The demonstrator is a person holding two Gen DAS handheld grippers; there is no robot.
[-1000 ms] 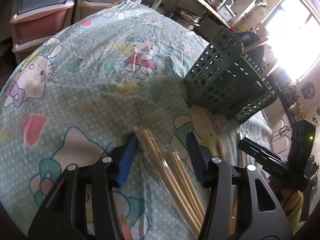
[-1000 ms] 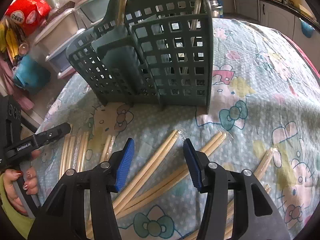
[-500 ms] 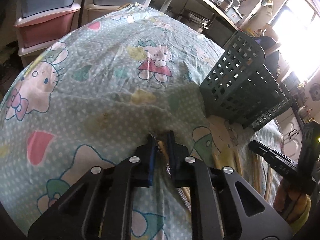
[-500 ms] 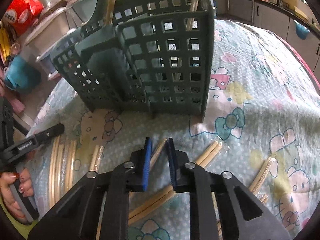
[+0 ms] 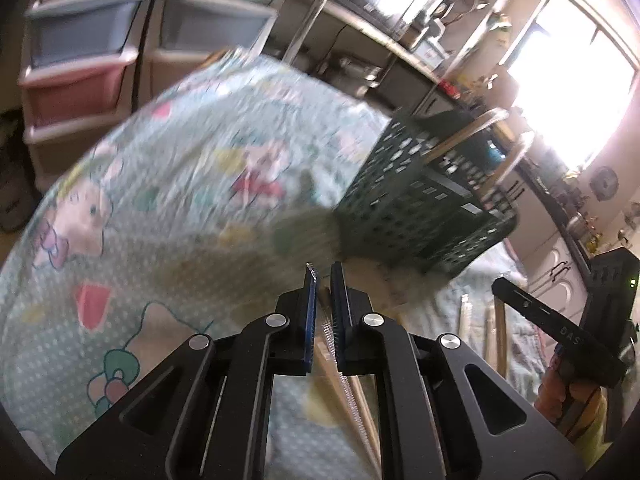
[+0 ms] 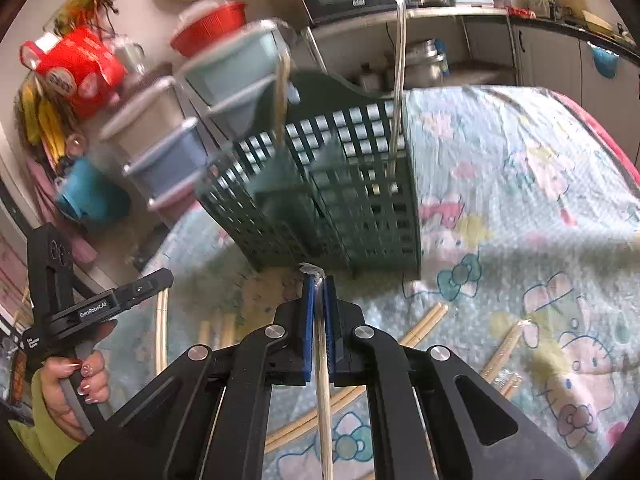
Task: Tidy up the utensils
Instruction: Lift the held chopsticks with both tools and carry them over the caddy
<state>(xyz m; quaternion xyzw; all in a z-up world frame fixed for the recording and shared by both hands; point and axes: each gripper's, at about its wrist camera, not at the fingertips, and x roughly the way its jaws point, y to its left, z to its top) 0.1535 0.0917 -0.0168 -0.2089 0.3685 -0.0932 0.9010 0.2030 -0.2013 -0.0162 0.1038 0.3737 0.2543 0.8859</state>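
Your right gripper point(image 6: 319, 280) pinches a wrapped chopstick pair point(image 6: 325, 392), and your left gripper point(image 5: 323, 276) pinches another pair point(image 5: 344, 376). Each hangs by its slippery wrapper end and may slide out before the green basket point(image 6: 360, 200) beyond, on the tablecloth point(image 6: 520, 168).

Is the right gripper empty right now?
No, the right gripper is closed on a wrapped pair of chopsticks, near the green basket.

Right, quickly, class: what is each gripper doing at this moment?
Left gripper: shut on a wrapped chopstick pair.
Right gripper: shut on a wrapped chopstick pair.
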